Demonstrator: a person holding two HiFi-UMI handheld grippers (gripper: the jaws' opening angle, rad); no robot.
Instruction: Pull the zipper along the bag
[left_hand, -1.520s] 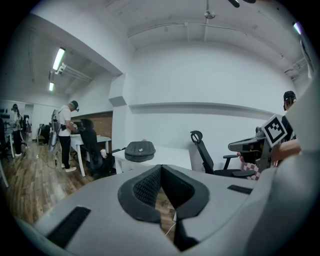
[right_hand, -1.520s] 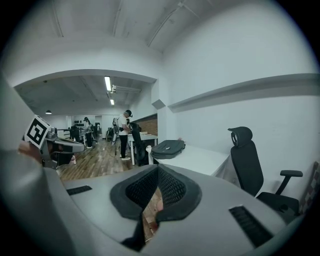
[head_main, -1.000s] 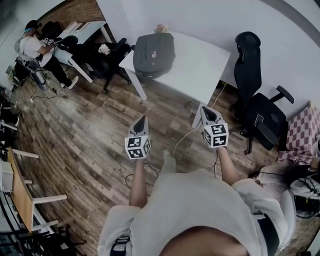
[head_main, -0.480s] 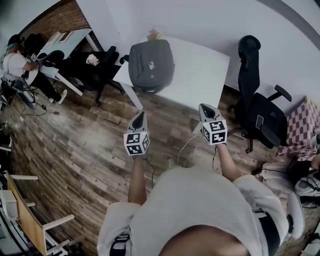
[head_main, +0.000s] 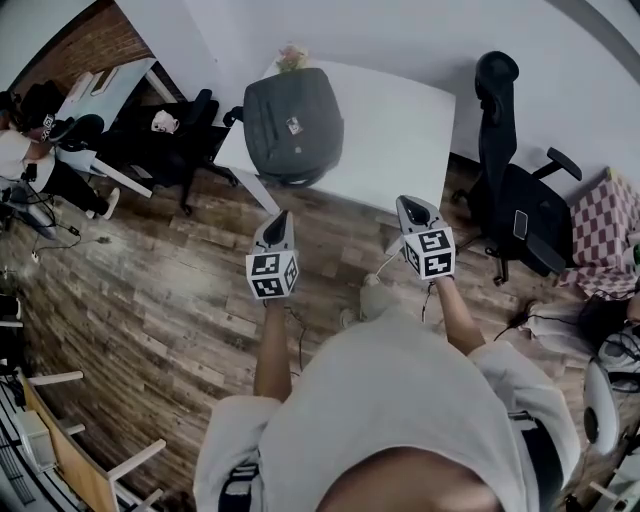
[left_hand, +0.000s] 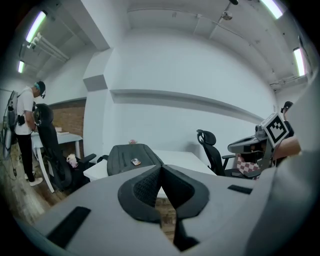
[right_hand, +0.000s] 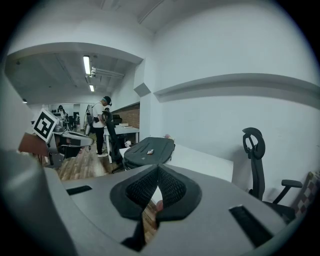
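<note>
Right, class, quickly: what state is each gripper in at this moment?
Left gripper: closed, holding nothing.
Right gripper: closed, holding nothing.

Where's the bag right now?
Head view, upper centre: the bag lies on the left end of the white table, a black office chair to its left.

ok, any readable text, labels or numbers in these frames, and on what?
No legible text anywhere.
Small tag on the bag: too small to read.
Left tool and right tool: square marker patterns only, no letters or digits.
</note>
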